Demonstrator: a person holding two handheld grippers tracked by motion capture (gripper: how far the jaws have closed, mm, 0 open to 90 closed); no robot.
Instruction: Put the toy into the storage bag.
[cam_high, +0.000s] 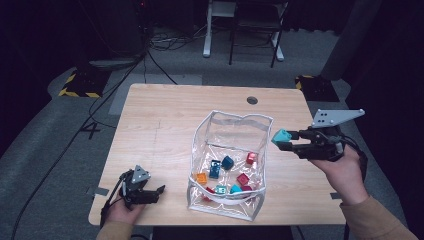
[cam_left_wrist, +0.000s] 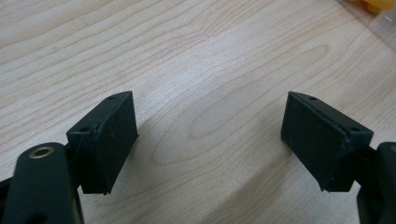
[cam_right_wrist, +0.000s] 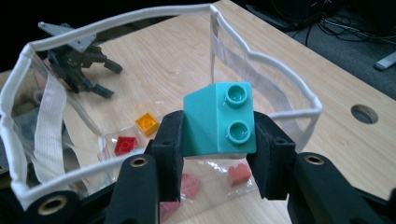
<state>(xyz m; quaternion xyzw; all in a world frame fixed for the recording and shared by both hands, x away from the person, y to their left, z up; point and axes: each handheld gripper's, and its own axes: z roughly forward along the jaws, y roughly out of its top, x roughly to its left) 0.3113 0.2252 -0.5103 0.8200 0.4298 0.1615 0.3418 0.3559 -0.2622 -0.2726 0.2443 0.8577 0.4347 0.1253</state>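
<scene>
The right gripper (cam_right_wrist: 218, 154) was clenched on a teal block (cam_right_wrist: 219, 119), studs facing away from it. Just ahead and below gaped the clear bag (cam_high: 199, 134), its open mouth on the gripper's jaw side. The left gripper (cam_high: 150, 192) rested with jaws apart and empty, beyond the bag.

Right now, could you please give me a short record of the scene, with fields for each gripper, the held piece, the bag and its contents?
right gripper: shut on the teal brick, raised beside the bag's right edge
teal brick: two studs, clamped between the fingers
left gripper: open, nothing between its fingers, low over the table near the front left
clear bag: open-topped, white-trimmed, standing on the table
bag contents: loose bricks on its floor, among them an orange brick and a red brick
table: light wood
</scene>
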